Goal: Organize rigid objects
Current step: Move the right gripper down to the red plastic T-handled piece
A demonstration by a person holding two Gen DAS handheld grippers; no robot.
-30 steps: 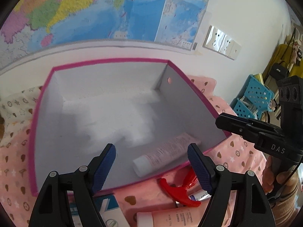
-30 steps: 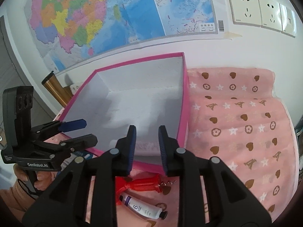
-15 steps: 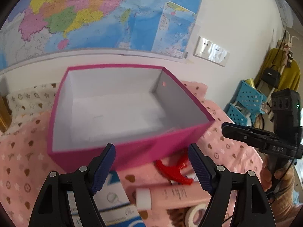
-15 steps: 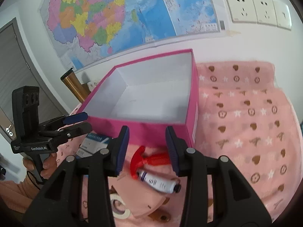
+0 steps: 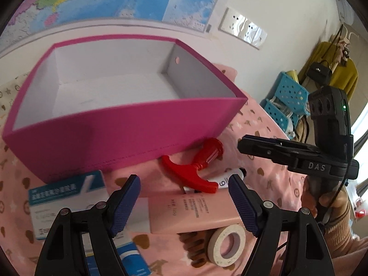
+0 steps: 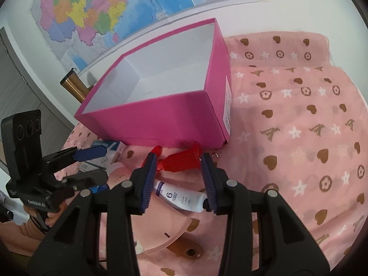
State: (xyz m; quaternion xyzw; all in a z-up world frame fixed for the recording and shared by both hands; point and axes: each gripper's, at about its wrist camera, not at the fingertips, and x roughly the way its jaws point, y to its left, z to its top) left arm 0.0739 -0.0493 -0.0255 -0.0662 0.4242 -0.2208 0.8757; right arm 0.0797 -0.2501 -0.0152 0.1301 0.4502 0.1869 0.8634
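A pink box (image 5: 124, 128) with a white inside stands on a pink patterned cloth (image 6: 299, 124); it also shows in the right wrist view (image 6: 161, 119). In front of it lie a red T-handled tool (image 5: 195, 170), a small white tube marked 6 (image 6: 181, 197), a large pink tube (image 5: 195, 214), a blue-and-white carton (image 5: 66, 204) and a roll of white tape (image 5: 226, 245). My left gripper (image 5: 184, 204) is open and empty above the pink tube. My right gripper (image 6: 177, 179) is open and empty over the red tool (image 6: 181, 161) and white tube.
A wall with a map (image 6: 115, 7) and sockets (image 5: 243, 28) rises behind the box. A brass cylinder (image 6: 73, 87) stands left of the box. Blue baskets (image 5: 287, 101) and hanging clothes are at the far right. A brown handle (image 6: 186, 250) lies under the pink tube's end.
Both grippers have pulled back and down from the box to the objects in front of it. The right gripper's jaws have opened wider. The pink tube seen in the box earlier is out of view.
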